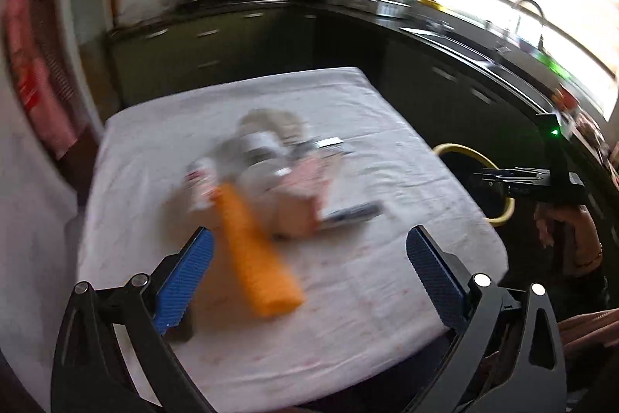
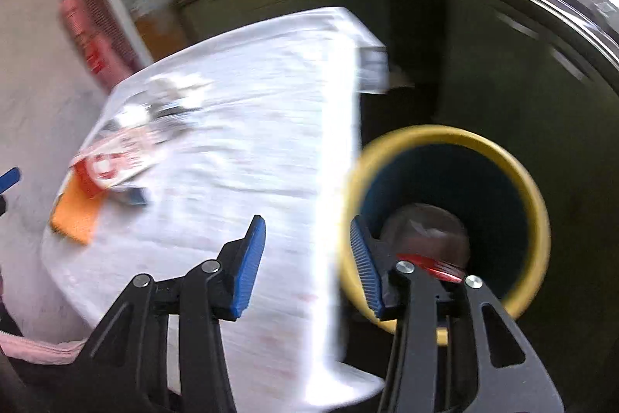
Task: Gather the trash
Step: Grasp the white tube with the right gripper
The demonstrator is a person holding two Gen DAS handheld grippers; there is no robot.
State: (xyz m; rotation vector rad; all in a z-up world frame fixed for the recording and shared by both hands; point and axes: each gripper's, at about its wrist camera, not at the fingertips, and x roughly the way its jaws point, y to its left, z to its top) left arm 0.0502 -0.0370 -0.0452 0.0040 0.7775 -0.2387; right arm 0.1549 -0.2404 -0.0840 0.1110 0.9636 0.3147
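- No legible text, brand or number in either view; motion blur throughout.
- Red-and-white packet (image 2: pixel 112 161) on the surface: printing present, unreadable.
- Red hanging (image 1: pixel 35 72) at left wall: light marks, unreadable.

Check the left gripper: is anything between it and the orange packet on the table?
Nothing visible is. The left gripper is open above the white tablecloth, and the orange packet lies just ahead, nearer its left finger, at the near edge of the trash pile. The picture is blurred, so small items may be missed.
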